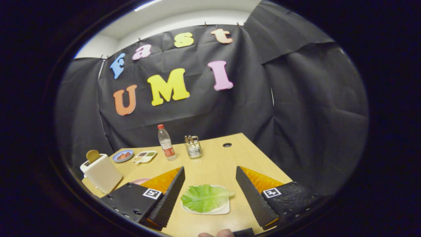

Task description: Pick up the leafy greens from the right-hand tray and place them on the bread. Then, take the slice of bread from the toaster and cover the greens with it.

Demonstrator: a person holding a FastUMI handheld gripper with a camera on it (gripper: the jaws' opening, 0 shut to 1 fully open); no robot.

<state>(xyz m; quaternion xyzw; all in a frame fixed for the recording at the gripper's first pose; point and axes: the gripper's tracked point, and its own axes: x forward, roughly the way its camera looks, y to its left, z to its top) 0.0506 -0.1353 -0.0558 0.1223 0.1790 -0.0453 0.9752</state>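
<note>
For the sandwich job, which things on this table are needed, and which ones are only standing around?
Needed:
- leafy greens on the white tray, between the fingers
- bread slice sticking up from the toaster
- gripper, fingers open, holding nothing

Only standing around:
- water bottle
- wire holder
- blue plate
- divided dish

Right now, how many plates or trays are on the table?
4: a white tray under the lettuce between the open fingers, a pink plate behind the left finger, and a blue plate and divided tray beyond the toaster. Others may be hidden.
</note>
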